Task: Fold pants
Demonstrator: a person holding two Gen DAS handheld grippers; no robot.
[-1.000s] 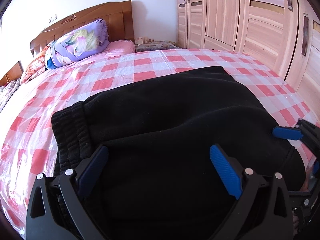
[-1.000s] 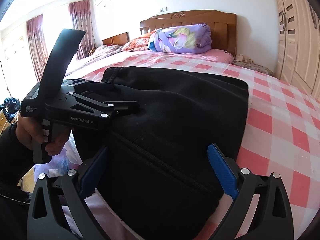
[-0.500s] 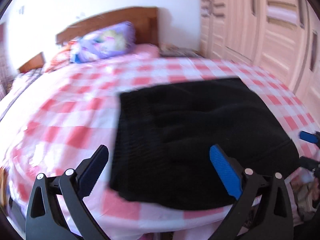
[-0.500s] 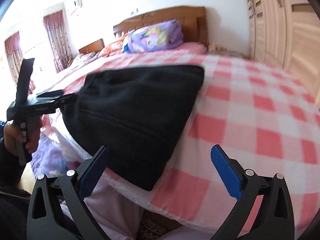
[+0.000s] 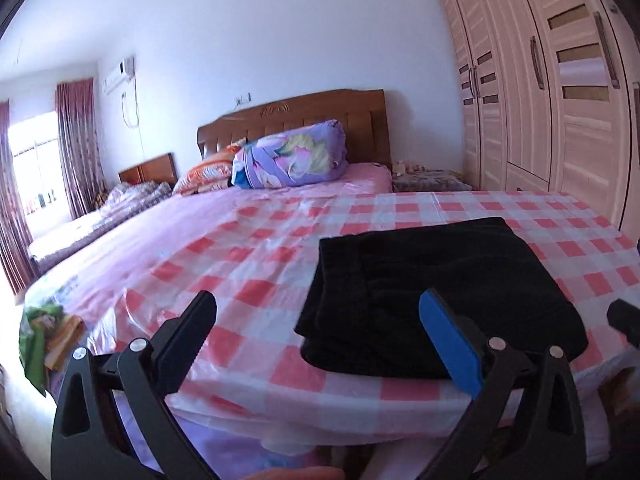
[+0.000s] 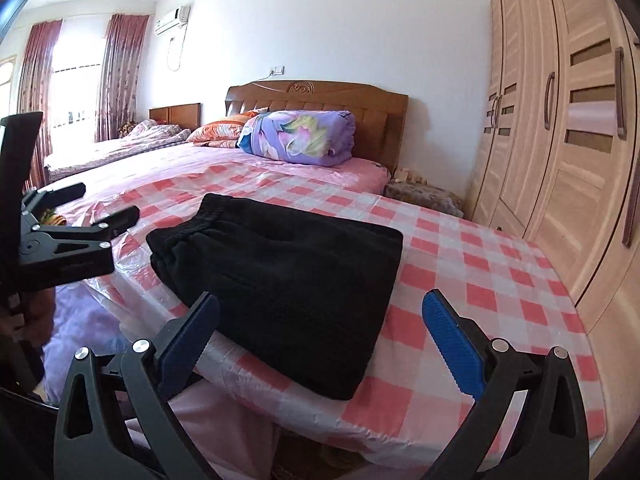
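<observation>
Resting near the foot edge of the checked bedspread (image 6: 472,264), the black pants (image 6: 288,276) lie in a compact rectangle, waistband at the far left. From my remote seat, both claws stand wide and hold nothing: the left gripper (image 5: 320,340) and right gripper (image 6: 324,340) hover off the near edge. I judge the folding complete, with only tidying possibly left.
</observation>
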